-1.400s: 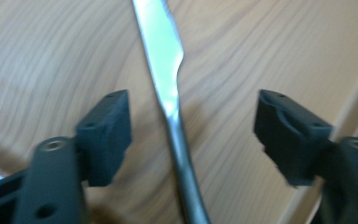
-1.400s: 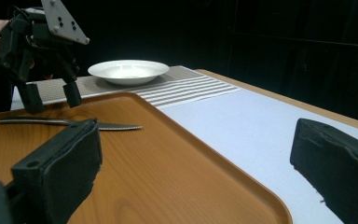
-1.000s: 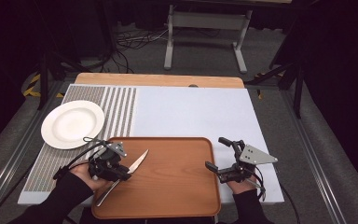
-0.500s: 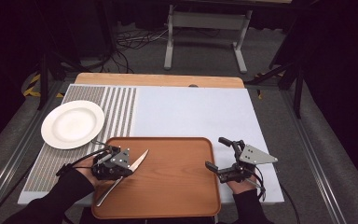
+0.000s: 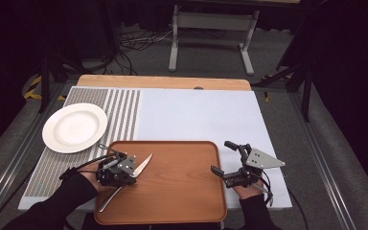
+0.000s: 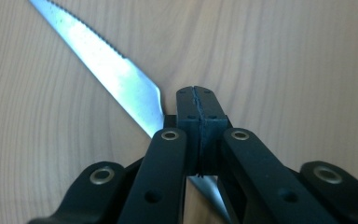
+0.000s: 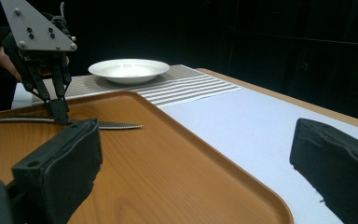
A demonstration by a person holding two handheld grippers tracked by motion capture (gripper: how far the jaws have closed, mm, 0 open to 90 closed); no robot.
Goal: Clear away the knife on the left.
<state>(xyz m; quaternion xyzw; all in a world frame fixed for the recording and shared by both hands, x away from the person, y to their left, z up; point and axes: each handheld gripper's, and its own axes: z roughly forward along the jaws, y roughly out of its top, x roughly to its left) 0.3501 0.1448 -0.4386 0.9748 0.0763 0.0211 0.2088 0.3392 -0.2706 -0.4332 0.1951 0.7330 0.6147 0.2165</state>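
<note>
Left gripper [image 5: 124, 168] presses down on one serrated table knife [image 6: 116, 74], its jaws closed on the knife where blade meets handle, over the left part of one wooden tray [image 5: 182, 191]. The knife lies flat on the tray, tip pointing away. Right gripper [image 5: 231, 158] rests at the tray's right edge, jaws spread wide and empty. One white plate [image 5: 74, 127] sits on the striped mat [image 5: 124, 110], beyond the tray's left corner.

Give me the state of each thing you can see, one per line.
Knife: lying on the tray, gripped near its middle.
Left gripper: shut on the knife.
Right gripper: open, holding nothing.
Tray: flat on the table.
Plate: empty, upright, beside the tray.
</note>
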